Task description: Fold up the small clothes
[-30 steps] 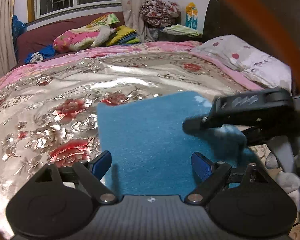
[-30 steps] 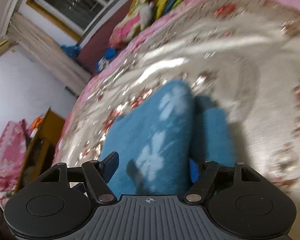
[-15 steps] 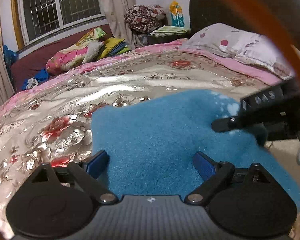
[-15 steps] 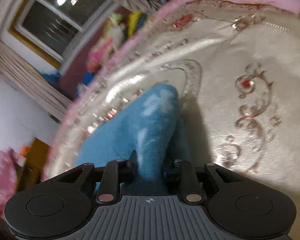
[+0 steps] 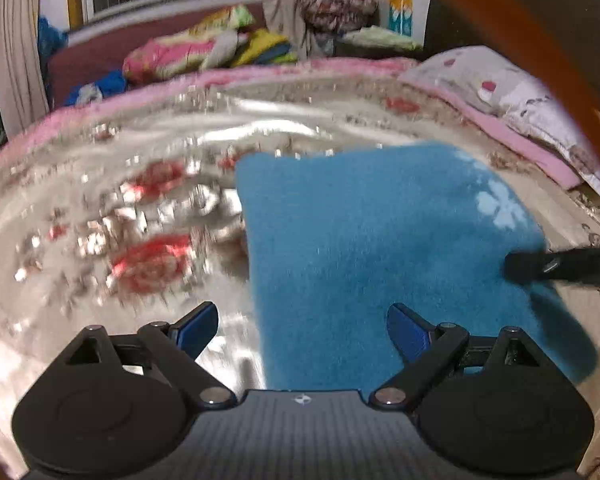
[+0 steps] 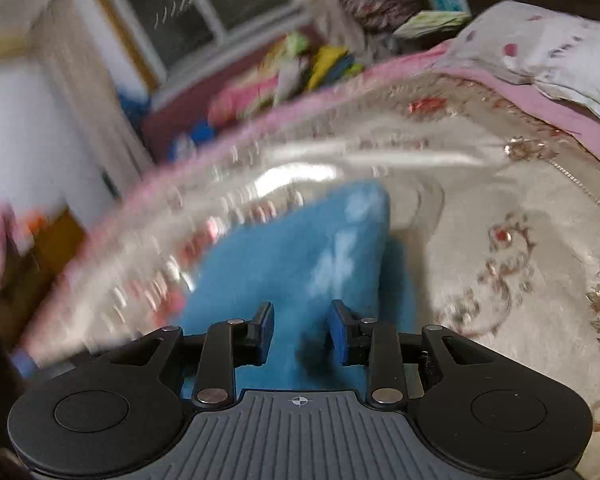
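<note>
Blue cloth [image 6: 296,264] bunched between right claw [image 6: 300,336] opening jaws

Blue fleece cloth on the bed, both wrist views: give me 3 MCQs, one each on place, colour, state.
1. Where does the blue fleece cloth lie?
A. on the shiny floral bedspread
B. on the spotted pillow
C. on the floor

2. What colour are the flower marks on the cloth?
A. red
B. pale white-blue
C. yellow

3. How do the left gripper fingers stand?
A. pressed onto the cloth
B. wide apart, nothing pinched
C. out of view

Key: 1 A, bedspread shows all around the cloth. 2 B, pale flowers sit near its far right corner. 3 B, the blue pads stand far apart over the cloth's near edge. The right gripper has cloth between its opening jaws.
</note>
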{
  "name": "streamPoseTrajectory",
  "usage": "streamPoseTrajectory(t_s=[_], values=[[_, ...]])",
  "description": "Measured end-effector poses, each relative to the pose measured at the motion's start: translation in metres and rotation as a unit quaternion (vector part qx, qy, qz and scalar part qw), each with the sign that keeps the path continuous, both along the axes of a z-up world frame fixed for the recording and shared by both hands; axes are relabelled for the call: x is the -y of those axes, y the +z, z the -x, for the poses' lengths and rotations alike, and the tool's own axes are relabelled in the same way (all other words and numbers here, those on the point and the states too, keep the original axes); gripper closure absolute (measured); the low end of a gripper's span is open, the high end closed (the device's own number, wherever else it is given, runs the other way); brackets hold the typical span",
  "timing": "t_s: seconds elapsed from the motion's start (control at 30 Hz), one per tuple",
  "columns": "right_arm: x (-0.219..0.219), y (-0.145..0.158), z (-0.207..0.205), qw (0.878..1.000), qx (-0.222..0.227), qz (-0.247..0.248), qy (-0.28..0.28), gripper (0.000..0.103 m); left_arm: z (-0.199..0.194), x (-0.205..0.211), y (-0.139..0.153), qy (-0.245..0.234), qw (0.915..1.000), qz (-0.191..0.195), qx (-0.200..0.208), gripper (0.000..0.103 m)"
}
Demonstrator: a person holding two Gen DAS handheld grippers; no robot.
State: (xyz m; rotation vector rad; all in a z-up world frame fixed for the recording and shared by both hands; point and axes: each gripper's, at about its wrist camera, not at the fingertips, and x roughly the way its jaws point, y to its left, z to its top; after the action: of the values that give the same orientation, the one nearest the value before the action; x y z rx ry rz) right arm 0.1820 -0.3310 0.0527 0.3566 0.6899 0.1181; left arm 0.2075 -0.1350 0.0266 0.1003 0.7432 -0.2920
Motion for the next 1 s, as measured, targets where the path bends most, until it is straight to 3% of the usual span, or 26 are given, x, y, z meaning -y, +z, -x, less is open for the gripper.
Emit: streamPoseTrajectory(t_s=[0.07, 0.13, 0.3, 0.57, 1.0], values=[[0.003, -0.021, -0.014, 0.999, -0.038, 0.02, -0.019, 0.082, 0.007, -0.001, 0.006, -0.003, 1.0, 0.002, 0.0, 0.006], [0.012, -0.02, -0.018, 0.998, -0.049, -0.005, -0.037, 0.082, 0.017, -0.001, 0.014, -0.006, 0.9998, -0.012, 0.014, 0.006], [-0.006, 0.018, 0.016, 0.999, -0.009, 0.031, -0.025, 0.073, 0.037, -0.005, 0.02, 0.008, 0.9996, -0.02, 0.015, 0.006], [-0.038, 0.031, 0.066, 0.998, -0.005, 0.066, -0.019, 0.068, 0.072, -0.008, 0.021, 0.014, 0.9994, -0.029, 0.012, 0.005], [-0.061, 0.029, 0.12, 0.996, -0.015, 0.073, -0.039, 0.048, 0.108, -0.027, 0.029, 0.015, 0.9994, 0.03, -0.008, 0.003]])
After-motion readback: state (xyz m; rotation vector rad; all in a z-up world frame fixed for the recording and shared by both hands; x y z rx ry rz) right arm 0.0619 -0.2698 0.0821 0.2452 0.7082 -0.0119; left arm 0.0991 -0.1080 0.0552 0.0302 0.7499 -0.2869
